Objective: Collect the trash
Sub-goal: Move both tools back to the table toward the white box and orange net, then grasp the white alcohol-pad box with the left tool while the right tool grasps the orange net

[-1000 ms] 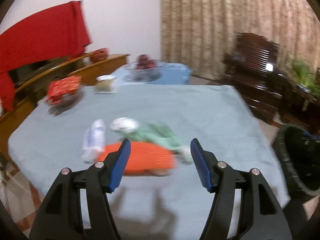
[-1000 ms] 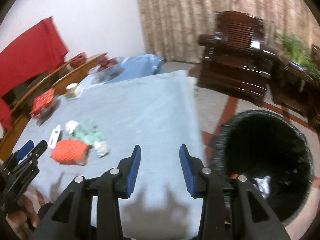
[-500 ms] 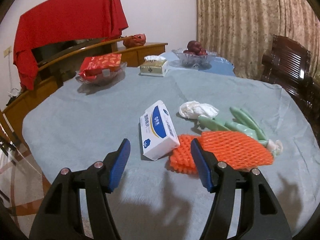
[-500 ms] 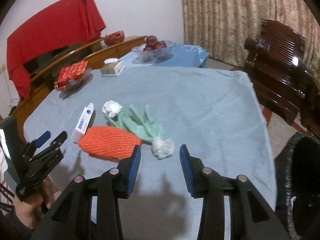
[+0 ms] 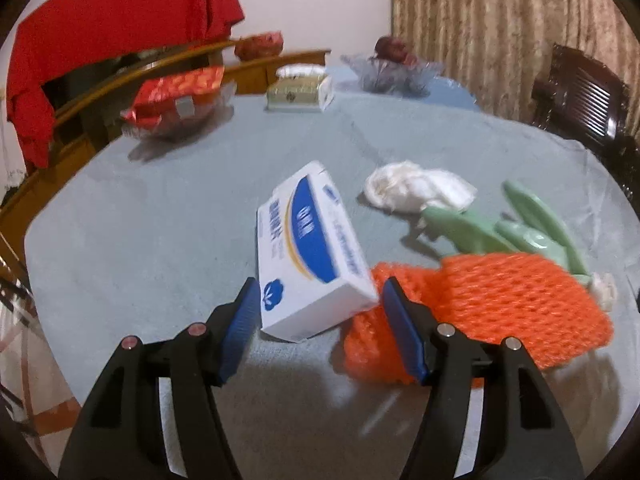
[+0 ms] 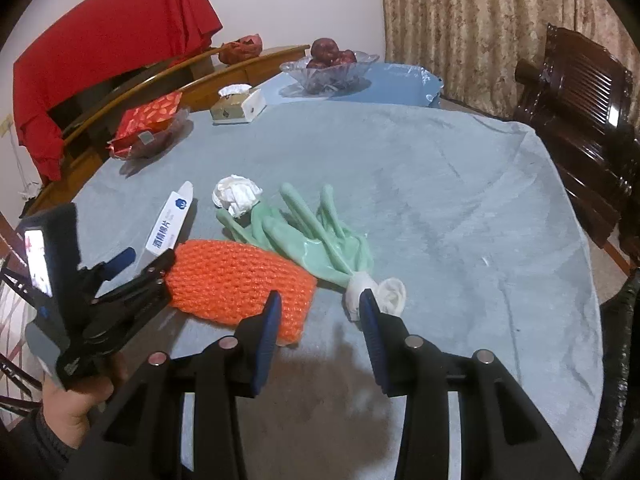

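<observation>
Left wrist: the left gripper (image 5: pixel 318 308) spreads its jaws around the box (image 5: pixel 310 252) (pads not pressing), beside the orange net (image 5: pixel 472 304).

Right wrist: the right gripper (image 6: pixel 318 312) gapes, empty, near the gloves (image 6: pixel 312 236).

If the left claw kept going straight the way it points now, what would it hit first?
Most likely the white-and-blue box, whose near end lies framed between the open left claw's fingers; depth is hard to judge.

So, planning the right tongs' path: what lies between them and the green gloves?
Only bare grey tablecloth separates the right tongs from the green gloves, whose white cuffs almost touch one tip, per the right wrist view.
</observation>
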A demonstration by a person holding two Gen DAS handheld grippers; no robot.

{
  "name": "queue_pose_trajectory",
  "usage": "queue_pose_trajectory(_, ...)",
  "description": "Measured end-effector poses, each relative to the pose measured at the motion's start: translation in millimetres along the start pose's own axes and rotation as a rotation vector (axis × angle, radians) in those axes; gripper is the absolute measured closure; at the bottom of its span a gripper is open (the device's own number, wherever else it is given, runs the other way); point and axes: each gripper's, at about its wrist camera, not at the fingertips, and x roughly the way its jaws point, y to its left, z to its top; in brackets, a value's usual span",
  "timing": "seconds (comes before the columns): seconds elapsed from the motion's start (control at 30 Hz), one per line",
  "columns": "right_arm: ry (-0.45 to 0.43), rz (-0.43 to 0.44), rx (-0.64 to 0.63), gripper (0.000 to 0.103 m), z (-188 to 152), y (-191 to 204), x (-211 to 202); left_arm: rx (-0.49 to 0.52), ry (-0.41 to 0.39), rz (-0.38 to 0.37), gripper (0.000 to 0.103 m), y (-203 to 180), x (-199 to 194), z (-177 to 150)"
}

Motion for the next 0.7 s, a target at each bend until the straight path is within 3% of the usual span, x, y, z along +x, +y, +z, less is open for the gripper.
queue_pose_trajectory(0.13,0.009,0.006,0.002,0.063,0,0,7,-0.042,0.001,-0.028,0.044,10,4,1)
queue_pose_trajectory(0.17,0.01,0.006,0.003,0.063,0,1,8,-0.042,-0.015,-0.035,0.055,10,1,0)
queue_pose_trajectory(0.27,0.013,0.012,0.003,0.063,0,3,11,-0.03,-0.05,-0.031,0.065,9,-11,2)
queue_pose_trajectory(0.43,0.012,0.023,-0.009,0.063,0,9,10,-0.062,-0.057,-0.06,0.068,19,-21,-4)
queue_pose_trajectory(0.7,0.013,0.025,-0.008,0.063,0,9,8,-0.124,0.001,-0.012,0.068,47,-20,-10)
